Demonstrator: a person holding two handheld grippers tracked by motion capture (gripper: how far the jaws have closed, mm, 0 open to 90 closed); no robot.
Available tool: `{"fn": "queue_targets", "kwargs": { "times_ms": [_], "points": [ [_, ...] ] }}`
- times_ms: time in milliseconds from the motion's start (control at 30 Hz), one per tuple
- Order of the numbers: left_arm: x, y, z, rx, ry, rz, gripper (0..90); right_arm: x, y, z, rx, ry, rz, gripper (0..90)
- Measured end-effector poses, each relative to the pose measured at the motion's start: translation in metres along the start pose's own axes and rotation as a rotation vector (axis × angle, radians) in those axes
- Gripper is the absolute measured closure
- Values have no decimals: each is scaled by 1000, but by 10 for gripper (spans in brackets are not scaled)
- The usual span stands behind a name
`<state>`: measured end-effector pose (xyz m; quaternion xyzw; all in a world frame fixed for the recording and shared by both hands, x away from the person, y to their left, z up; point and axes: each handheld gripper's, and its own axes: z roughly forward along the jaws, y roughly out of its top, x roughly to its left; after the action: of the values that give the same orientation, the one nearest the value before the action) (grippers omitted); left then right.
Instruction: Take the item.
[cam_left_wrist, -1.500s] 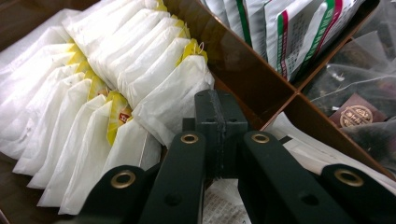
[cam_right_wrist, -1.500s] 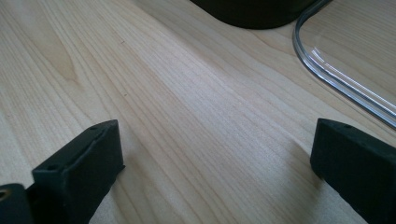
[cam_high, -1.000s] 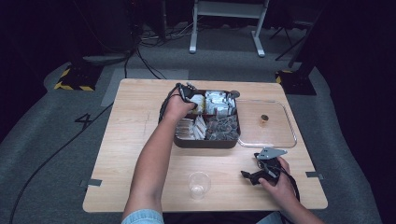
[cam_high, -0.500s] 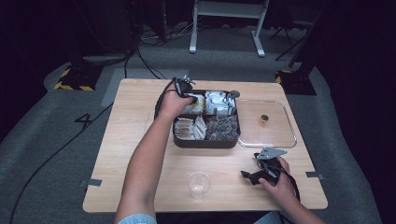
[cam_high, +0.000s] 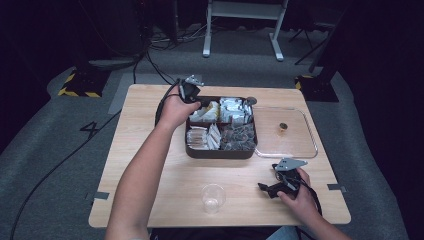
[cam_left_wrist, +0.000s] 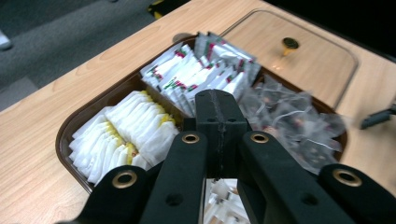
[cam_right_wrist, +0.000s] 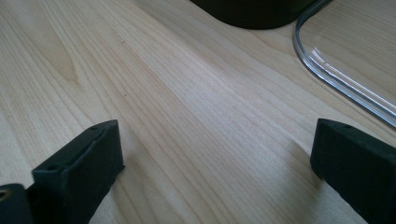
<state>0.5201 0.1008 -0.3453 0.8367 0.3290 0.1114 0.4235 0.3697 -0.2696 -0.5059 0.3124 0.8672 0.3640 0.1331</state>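
On the pale wooden counter (cam_high: 150, 150) sits a dark brown divided tray (cam_high: 220, 153) of sachets. The left tongs (cam_left_wrist: 219, 122) hover over its far-left part, above the white and yellow packets (cam_left_wrist: 122, 131), jaws pressed together with nothing between them. The right tongs (cam_high: 264, 187) rest low at the near right, jaws spread wide, near a clear plastic lid (cam_right_wrist: 348, 74). A small clear plastic cup (cam_high: 213, 198) stands near the front edge.

Left tool (cam_high: 200, 103) now farther back-left, over the tray's (cam_high: 220, 152) corner.
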Motion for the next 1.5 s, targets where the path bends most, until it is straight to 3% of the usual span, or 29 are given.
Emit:
{"fn": "queue_targets", "kwargs": {
  "times_ms": [167, 367, 633, 1133, 1233, 1500],
  "points": [
    [-9, 0, -16, -15, -13, 45, 900, 0, 0, 0, 0, 0, 0, 25],
    [-31, 1, -40, -46, -64, 95, 900, 0, 0, 0, 0, 0, 0, 25],
    [-56, -7, -57, -52, -83, 155, 900, 0, 0, 0, 0, 0, -1, 25],
    [-97, -37, -82, -74, -168, 195, 900, 0, 0, 0, 0, 0, 0, 25],
    [-101, -41, -83, -77, -183, 187, 900, 0, 0, 0, 0, 0, 0, 25],
    [-121, -59, -82, -66, -229, 220, 900, 0, 0, 0, 0, 0, 0, 25]
  ]
}}
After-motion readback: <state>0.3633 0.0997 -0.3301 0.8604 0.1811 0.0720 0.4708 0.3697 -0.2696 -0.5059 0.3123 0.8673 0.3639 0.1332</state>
